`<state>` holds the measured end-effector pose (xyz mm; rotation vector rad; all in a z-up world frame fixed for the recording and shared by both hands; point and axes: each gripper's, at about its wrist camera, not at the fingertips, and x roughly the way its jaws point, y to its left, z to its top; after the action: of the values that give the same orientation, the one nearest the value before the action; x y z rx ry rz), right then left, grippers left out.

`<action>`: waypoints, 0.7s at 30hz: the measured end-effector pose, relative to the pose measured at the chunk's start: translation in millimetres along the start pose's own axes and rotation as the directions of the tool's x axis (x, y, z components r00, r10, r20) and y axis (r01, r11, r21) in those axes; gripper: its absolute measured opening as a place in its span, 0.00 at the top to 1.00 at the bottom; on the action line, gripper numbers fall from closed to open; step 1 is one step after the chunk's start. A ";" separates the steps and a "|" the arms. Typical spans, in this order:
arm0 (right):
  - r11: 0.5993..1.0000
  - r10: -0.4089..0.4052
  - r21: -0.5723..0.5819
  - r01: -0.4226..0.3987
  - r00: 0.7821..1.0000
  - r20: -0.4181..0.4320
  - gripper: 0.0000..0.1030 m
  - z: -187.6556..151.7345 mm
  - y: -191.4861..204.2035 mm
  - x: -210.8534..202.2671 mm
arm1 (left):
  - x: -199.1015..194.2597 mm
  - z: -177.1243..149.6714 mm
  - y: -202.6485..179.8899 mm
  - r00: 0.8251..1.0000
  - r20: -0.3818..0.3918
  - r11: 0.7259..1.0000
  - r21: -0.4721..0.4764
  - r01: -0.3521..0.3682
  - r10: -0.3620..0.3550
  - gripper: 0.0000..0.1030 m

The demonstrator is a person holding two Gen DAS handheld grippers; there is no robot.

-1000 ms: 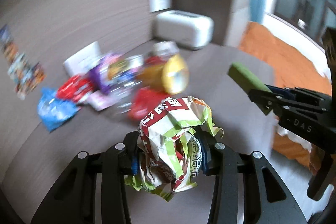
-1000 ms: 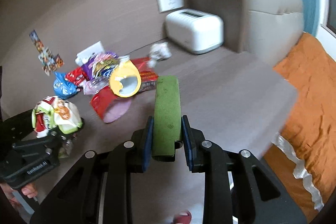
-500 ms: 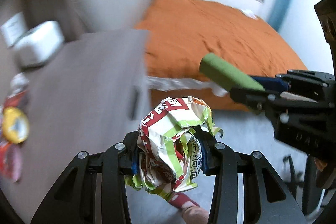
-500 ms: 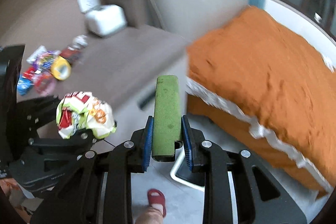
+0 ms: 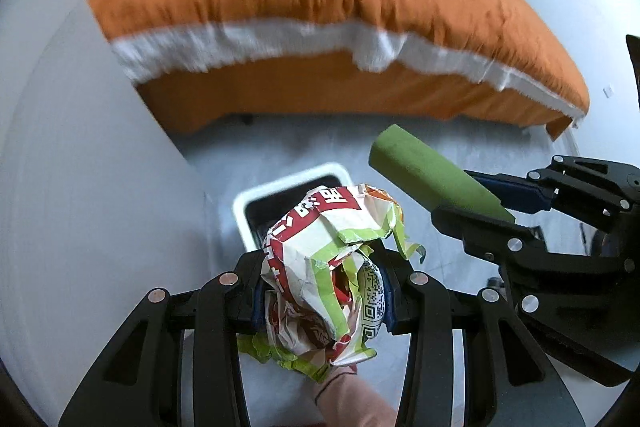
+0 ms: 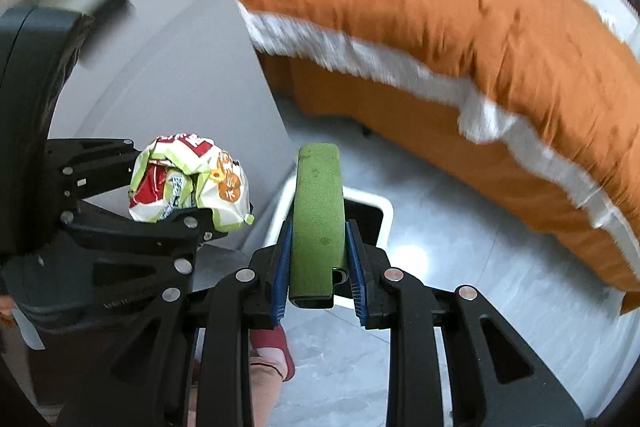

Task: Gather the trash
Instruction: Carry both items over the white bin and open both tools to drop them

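My left gripper is shut on a crumpled red, white and green wrapper, also seen in the right wrist view. My right gripper is shut on a flat green packet, which also shows in the left wrist view. A white-rimmed trash bin with a dark inside stands on the floor below both grippers; its rim also shows in the right wrist view. The held items hide much of its opening.
An orange-covered bed with a white fringe stands just beyond the bin. A pale cabinet side rises at the left. The floor is grey tile. My foot in a red slipper is below.
Both grippers swung away from the trash-strewn table, past the bed, and now point down at the bin on the floor. Each still holds its item.
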<state>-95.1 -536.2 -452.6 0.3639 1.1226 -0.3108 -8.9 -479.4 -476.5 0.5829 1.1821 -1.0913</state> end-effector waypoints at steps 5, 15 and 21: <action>1.000 0.005 -0.004 -0.006 0.998 -0.064 0.73 -31.1 -16.9 89.6 | 105.5 -26.2 11.6 0.997 -0.081 1.000 0.012 0.006 -0.005 0.60; 0.991 -0.053 -0.128 0.041 0.995 -0.089 0.18 -72.4 -26.6 176.8 | 213.8 -57.6 32.2 0.988 -0.149 0.998 0.059 -0.031 0.040 0.22; 0.993 -0.075 -0.093 0.066 0.992 -0.098 0.05 -70.7 -47.3 168.3 | 215.6 -55.7 48.8 0.989 -0.136 0.998 0.028 -0.050 0.054 0.05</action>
<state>-104.9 -557.9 -639.7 0.2629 1.2469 -0.3055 9.0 -491.2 -703.4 0.7134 1.2661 -1.0360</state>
